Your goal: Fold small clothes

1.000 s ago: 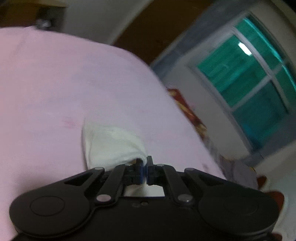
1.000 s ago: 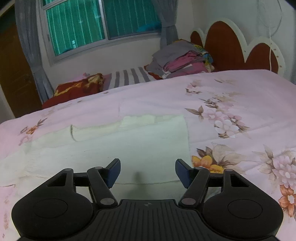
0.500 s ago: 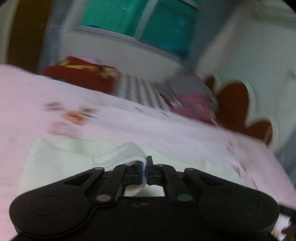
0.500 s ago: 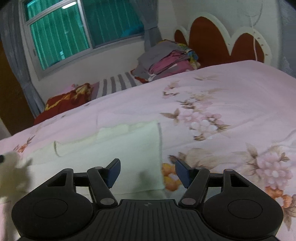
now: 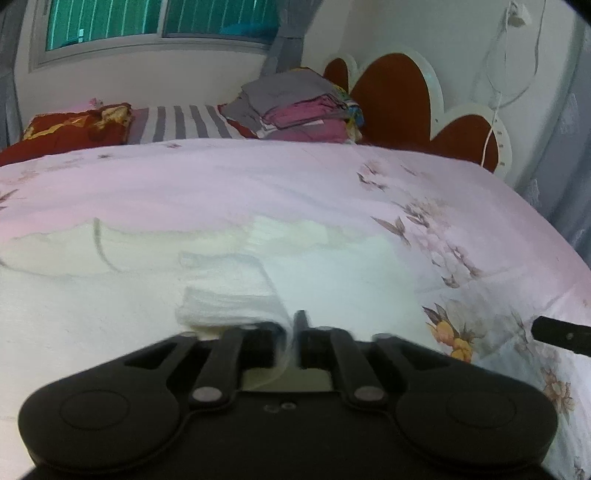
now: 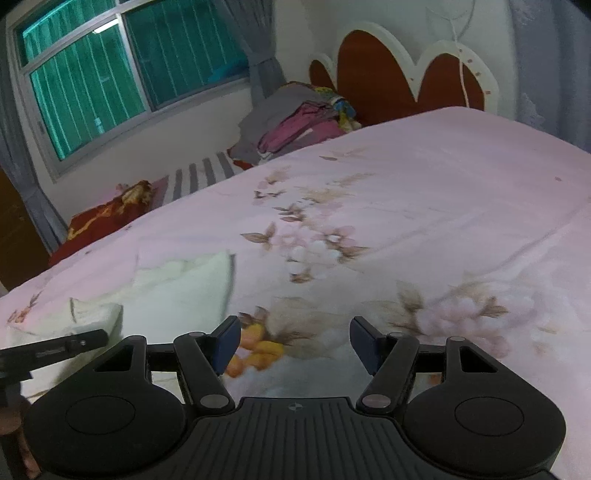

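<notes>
A small white garment (image 5: 110, 295) lies spread on the pink floral bedspread (image 5: 258, 177). My left gripper (image 5: 291, 325) is shut on a fold of the garment and holds it over the spread part, low above the cloth. In the right wrist view the garment (image 6: 184, 288) lies to the left. My right gripper (image 6: 295, 339) is open and empty above the floral bedspread (image 6: 406, 221), right of the garment's edge. The tip of the left gripper (image 6: 55, 347) shows at the left edge there.
A pile of folded clothes (image 5: 295, 107) sits at the head of the bed by the red and white headboard (image 5: 399, 96). A red pillow (image 5: 74, 125) and a striped cloth (image 5: 177, 122) lie under the window (image 5: 147, 18).
My left gripper has swung round with the garment's fold and carried it across over the spread cloth. My right gripper has moved right, off the garment.
</notes>
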A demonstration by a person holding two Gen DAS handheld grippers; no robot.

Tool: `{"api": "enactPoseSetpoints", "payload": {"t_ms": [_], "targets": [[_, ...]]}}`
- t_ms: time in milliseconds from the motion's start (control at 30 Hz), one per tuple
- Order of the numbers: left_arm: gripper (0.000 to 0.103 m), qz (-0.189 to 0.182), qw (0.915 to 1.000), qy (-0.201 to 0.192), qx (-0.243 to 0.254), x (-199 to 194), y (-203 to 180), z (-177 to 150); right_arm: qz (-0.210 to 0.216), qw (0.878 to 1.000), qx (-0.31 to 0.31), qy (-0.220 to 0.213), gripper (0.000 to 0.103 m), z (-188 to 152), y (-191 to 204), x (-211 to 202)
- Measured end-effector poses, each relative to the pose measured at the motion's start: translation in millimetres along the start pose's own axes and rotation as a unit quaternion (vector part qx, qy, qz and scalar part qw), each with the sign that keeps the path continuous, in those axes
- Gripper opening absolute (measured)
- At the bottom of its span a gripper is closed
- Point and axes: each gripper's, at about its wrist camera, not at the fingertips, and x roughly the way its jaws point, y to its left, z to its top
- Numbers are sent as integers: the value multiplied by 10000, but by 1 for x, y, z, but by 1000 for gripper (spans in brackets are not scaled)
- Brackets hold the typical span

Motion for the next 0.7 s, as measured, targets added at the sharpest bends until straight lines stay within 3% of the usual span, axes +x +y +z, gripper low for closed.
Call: {"api": "enactPoseSetpoints", "payload": {"t_ms": [67,133,233,367,467,567,633,700], "targets": [[69,-236,9996,126,54,10,-13,1,25,10000,57,30,66,0,-9,-4],[86,-643,9977,92,205,10,-25,-2,24,10000,85,41,66,1,-14,-6],[78,-633,9978,0,189,-5,-24,-7,71,9999,108,57,66,2,-15,-7],[76,-78,9989,-313,-352,-51,22,-19,428,9990,58,80,66,2,1,-5],[74,584,9945,-577,-648,-99,75,-38,842,9963,-135,120,66,0,25,2],[70,1376,9855,-579,-806,-133,127,-59,1243,9916,-252,255,42,-5,51,14],[67,1678,9792,-420,-1061,-143,160,-69,1367,9894,-318,370,42,-10,68,25],[64,1740,9763,-380,-1232,-147,181,-73,1380,9888,-315,465,42,-12,80,37]]}}
